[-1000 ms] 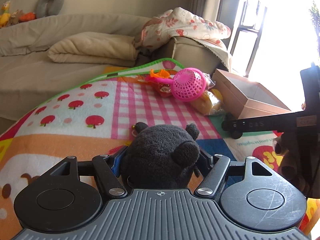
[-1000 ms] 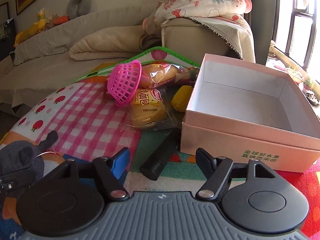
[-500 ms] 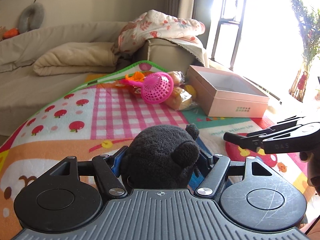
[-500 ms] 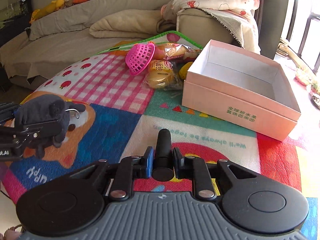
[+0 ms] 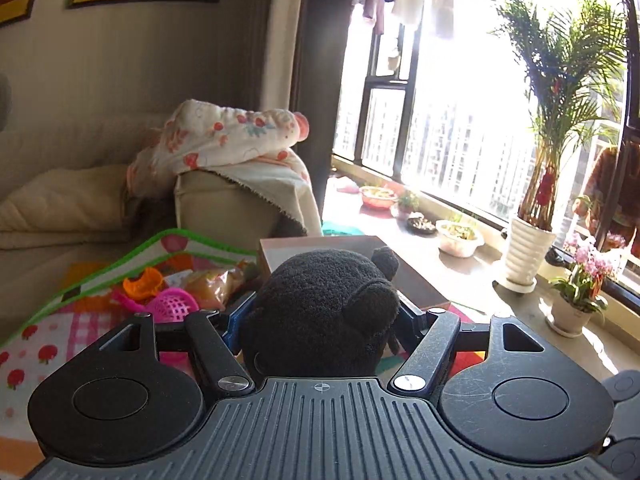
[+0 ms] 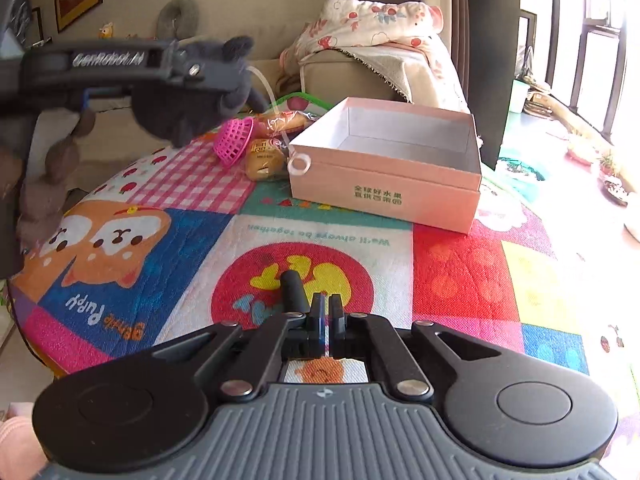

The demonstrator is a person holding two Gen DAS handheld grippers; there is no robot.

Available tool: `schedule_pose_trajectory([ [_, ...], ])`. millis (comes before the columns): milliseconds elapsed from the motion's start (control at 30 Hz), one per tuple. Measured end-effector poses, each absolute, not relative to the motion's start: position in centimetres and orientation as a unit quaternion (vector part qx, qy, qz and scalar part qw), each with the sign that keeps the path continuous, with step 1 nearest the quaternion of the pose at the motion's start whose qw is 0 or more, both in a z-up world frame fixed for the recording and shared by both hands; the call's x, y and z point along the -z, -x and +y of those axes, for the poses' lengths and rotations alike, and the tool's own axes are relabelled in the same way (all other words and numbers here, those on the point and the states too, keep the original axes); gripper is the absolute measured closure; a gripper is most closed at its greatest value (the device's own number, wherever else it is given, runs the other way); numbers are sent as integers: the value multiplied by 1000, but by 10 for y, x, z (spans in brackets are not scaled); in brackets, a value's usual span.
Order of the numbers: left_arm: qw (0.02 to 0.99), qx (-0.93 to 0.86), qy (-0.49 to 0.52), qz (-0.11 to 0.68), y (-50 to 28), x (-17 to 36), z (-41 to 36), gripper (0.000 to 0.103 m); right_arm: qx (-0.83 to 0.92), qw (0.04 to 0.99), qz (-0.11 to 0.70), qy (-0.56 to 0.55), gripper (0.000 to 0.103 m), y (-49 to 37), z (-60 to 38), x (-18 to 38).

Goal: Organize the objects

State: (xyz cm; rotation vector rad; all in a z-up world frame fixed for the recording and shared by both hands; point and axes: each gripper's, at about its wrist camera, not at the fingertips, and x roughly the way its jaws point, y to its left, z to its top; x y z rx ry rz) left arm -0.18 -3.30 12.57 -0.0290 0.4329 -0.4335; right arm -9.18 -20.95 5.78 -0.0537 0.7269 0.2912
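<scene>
Left hand-held gripper (image 5: 320, 316): clamped on plush (image 5: 324, 312), aloft near box (image 6: 384, 160). Right hand-held gripper (image 6: 326, 312): closed, holding nothing; tube (image 6: 292, 290) beside it. Box empty; basket (image 6: 234, 140), snacks (image 6: 264, 158) unsorted on mat (image 6: 460, 272).

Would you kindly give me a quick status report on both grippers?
Left gripper shut on black plush toy, held above mat. Right gripper shut, black cylinder beside its fingers. Pink box open, nothing blocking.
</scene>
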Motion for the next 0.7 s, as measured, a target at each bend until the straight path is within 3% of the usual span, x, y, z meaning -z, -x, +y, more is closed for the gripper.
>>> schedule_pose_trajectory([
  [100, 951, 218, 34, 217, -6, -128, -45, 28, -152, 923, 351, 29, 97, 97, -214, -51],
  [167, 949, 223, 34, 220, -2, -124, -46, 28, -165, 920, 355, 21, 90, 93, -214, -44],
  [233, 947, 223, 28, 229, 4, -117, -43, 28, -171, 917, 359, 19, 59, 88, -210, -37],
  [267, 946, 221, 24, 236, 6, -113, -40, 28, -173, 917, 358, 24, 54, 85, -206, -34],
  [400, 943, 202, 22, 262, 18, -97, -15, 28, -182, 908, 370, 76, 51, 77, -186, -17],
  [500, 943, 183, 29, 278, 26, -86, 7, 28, -174, 911, 353, 121, 43, 83, -183, -16],
  [700, 937, 156, 67, 305, 32, -65, 37, 28, -98, 921, 329, 183, 43, 89, -197, -14],
])
